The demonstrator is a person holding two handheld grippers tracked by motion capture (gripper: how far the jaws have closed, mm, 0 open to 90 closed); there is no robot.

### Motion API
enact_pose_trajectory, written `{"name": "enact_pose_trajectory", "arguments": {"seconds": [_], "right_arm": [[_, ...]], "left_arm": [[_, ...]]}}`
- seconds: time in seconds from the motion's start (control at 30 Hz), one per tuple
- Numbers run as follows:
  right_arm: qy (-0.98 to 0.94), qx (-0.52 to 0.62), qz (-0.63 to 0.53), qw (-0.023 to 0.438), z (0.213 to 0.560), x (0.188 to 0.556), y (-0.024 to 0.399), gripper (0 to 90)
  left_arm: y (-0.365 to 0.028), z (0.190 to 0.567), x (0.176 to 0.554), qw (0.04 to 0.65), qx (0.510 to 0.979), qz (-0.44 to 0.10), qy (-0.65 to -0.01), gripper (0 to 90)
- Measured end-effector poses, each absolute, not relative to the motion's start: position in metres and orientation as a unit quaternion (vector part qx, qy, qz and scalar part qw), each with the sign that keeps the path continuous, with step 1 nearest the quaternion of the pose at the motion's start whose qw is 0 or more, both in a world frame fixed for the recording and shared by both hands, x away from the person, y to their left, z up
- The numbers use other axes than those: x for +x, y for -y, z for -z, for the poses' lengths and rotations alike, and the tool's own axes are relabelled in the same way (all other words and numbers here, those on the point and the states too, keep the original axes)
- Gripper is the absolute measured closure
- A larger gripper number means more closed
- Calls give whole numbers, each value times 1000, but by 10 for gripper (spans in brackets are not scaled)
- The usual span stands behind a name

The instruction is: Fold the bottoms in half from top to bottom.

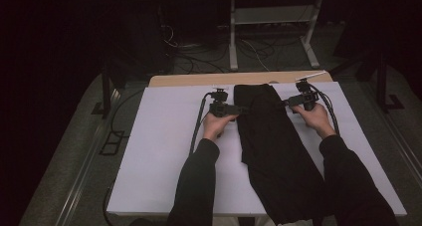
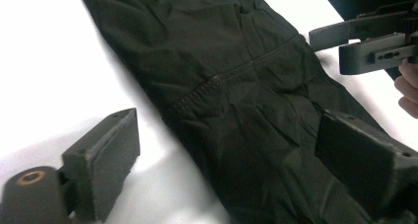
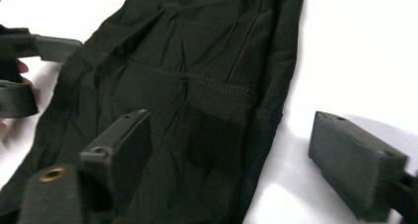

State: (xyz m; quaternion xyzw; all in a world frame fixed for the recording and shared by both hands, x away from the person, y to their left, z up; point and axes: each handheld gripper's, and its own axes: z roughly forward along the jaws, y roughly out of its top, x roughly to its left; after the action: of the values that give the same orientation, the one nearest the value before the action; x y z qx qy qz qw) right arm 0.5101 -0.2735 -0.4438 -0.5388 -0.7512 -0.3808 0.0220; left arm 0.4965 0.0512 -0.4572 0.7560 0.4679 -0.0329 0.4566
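Bare table beside black garment

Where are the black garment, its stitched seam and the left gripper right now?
black garment (image 1: 271,136): high view, mid-fabric.
stitched seam (image 2: 217,81): left gripper view, on the stitching.
left gripper (image 1: 245,108): high view, between its open jaw tips.

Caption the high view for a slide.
Two hand-held grippers, left gripper and right gripper, flank a folded black cloth garment on a white table.

The high view looks forward and down from above the person's side onto the whole white table. Each gripper view sits close above the black garment, looking along its own jaws. All three views share the garment's far end, and each gripper view shows the other gripper.
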Motion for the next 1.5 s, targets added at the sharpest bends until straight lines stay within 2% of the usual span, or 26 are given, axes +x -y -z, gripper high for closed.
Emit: {"name": "enact_pose_trajectory", "arguments": {"seconds": [0.17, 0.33, 0.43, 0.6, 0.8, 0.9, 1.07, 1.17, 1.3, 1.5], "right_arm": [[745, -539, 391, 39, 448, 512, 275, 279], [742, -541, 393, 41, 451, 513, 273, 297], [740, -545, 392, 36, 451, 513, 273, 312], [746, -545, 382, 22, 450, 513, 268, 390], [756, -551, 353, -8, 448, 511, 263, 595], [758, -552, 347, -5, 448, 511, 262, 684], [760, -553, 341, 13, 450, 511, 260, 840], [761, -552, 342, 16, 449, 509, 260, 865], [754, -548, 361, 22, 443, 507, 264, 872], [745, -536, 397, 26, 431, 499, 269, 874]], "left_arm": [[-50, 458, 497, 461, 752, 37, -470, 153], [-49, 460, 497, 467, 745, 45, -475, 244], [-49, 461, 497, 469, 739, 51, -480, 282], [-48, 461, 497, 464, 735, 51, -492, 393], [-45, 464, 496, 464, 737, 65, -486, 515], [-43, 464, 495, 458, 740, 61, -488, 588], [-42, 464, 494, 454, 746, 59, -483, 651], [-44, 463, 493, 455, 747, 58, -481, 665], [-49, 463, 493, 461, 737, 63, -489, 731], [-55, 463, 490, 490, 716, 105, -486, 839]]}}
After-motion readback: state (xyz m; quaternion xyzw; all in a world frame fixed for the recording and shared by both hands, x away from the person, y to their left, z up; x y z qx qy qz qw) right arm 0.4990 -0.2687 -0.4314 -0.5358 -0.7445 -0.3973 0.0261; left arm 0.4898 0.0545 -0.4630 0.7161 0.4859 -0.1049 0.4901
